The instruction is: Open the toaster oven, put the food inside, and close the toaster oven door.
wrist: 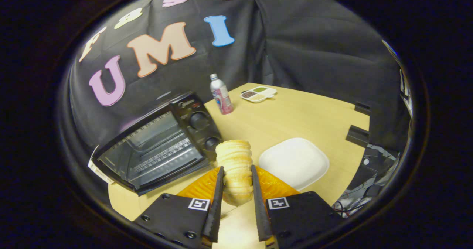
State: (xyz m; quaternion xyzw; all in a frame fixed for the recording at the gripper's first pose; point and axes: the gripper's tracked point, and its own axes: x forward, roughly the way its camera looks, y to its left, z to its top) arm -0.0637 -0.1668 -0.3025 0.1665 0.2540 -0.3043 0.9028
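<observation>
Bread roll [234, 167] stands upright, clamped between the closed fingers [236, 199]. Toaster oven [162, 145], door apparently down, sits at the worktop's [295, 119] left edge, ahead-left of the fingers; the cavity faces them.

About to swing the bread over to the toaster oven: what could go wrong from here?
1. The bread sticks out well beyond the gripper fingers; it may sag or slip out.
2. The toaster oven sits off to the side, its door down; the long bread could clip the door or frame going in.
</observation>
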